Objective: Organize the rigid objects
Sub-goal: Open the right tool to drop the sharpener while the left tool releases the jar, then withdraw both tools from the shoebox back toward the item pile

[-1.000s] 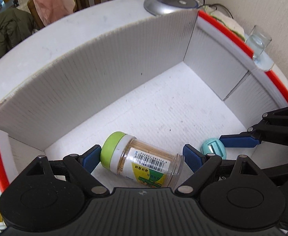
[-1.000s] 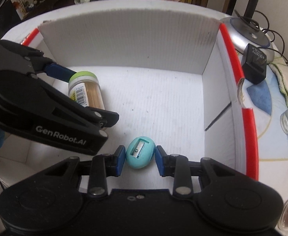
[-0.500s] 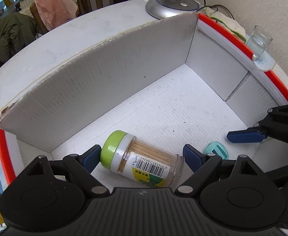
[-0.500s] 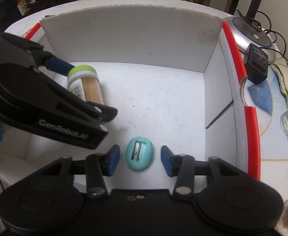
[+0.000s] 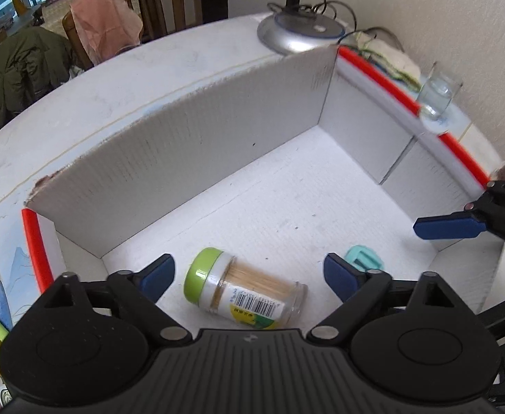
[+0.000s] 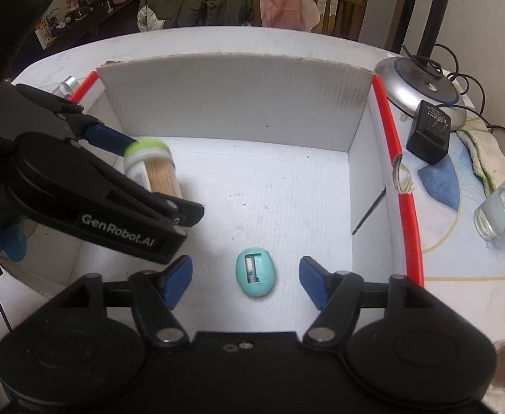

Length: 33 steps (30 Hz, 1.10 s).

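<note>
White cardboard box [image 6: 238, 110], holding: toothpick jar [image 5: 249, 293] on its side at 9 o'clock, teal sharpener [image 6: 255, 272] flat at 6 o'clock, each lying free between the opening jaws of left gripper [image 5: 249, 272] and right gripper [image 6: 245, 276], apparently just deposited.

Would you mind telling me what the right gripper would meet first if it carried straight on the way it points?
Probably the teal pencil sharpener, lying on the box floor between the right gripper's opening jaws, untouched.

The right gripper [image 6: 245, 277] jaws are opening, releasing the teal sharpener [image 6: 255, 273]; both grippers rose.
</note>
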Each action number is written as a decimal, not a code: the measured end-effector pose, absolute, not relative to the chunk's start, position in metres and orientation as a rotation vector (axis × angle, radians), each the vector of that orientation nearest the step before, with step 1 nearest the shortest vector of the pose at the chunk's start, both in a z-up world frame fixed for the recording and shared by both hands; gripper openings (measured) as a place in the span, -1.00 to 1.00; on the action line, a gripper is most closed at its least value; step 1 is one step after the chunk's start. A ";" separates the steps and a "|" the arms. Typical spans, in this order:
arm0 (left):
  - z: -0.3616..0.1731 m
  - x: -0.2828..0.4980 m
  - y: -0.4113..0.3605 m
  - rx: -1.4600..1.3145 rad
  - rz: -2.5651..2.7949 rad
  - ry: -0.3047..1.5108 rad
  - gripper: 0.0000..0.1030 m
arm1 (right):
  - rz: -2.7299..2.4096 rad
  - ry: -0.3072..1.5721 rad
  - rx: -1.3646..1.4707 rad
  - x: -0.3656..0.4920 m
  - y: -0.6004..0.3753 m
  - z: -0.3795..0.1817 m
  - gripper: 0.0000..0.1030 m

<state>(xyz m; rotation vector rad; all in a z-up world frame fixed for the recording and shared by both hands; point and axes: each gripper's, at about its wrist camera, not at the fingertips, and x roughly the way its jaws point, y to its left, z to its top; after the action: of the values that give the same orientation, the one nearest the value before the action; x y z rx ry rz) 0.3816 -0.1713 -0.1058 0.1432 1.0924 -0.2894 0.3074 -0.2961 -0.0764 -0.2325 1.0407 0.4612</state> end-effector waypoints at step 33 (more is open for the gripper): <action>0.014 0.211 -0.010 -0.032 -0.149 0.657 0.89 | 0.567 0.722 -0.052 0.197 -0.243 0.019 0.99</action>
<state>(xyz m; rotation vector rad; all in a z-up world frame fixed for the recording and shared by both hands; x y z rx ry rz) 0.2106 -0.0101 0.0138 -0.0317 0.6568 -0.1493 0.1973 -0.2433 0.0186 -0.0525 0.7219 0.5671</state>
